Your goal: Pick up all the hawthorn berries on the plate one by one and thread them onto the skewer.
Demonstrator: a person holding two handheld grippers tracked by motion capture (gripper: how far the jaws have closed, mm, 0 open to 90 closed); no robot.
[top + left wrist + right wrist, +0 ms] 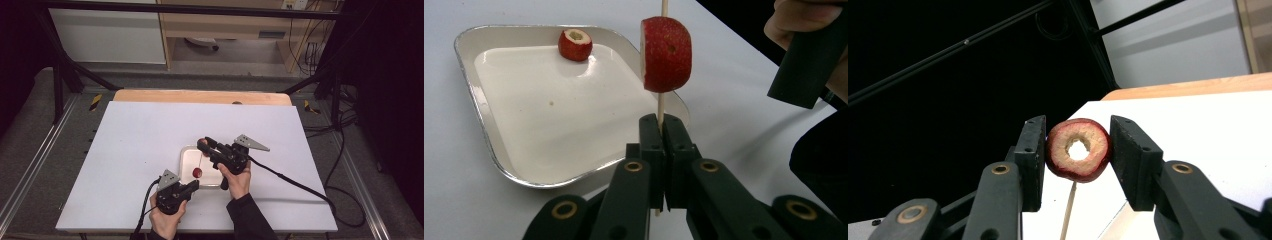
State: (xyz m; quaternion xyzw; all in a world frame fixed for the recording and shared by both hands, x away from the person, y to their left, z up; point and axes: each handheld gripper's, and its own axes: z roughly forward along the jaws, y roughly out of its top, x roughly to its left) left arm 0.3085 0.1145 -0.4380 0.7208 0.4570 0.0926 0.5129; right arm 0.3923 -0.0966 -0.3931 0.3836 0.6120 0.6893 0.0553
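On a thin wooden skewer held upright just above the near edge of a shallow white tray, a red fruit piece with one cut face sits threaded partway up the stick. The left gripper has its jaws pressed together on the skewer's lower end, the stick running between the two pads and showing again below them. At the skewer's top, the right gripper view shows a cored red fruit ring between the pads of the right gripper; the left pad touches the ring, while a narrow gap shows on the other side, so a firm clamp cannot be told. The skewer runs down from under that ring. Farther back in the tray lies another cored fruit piece, hollow end up. In the high view the tray rests on a white table, with the left gripper at its near edge and the right gripper above it.
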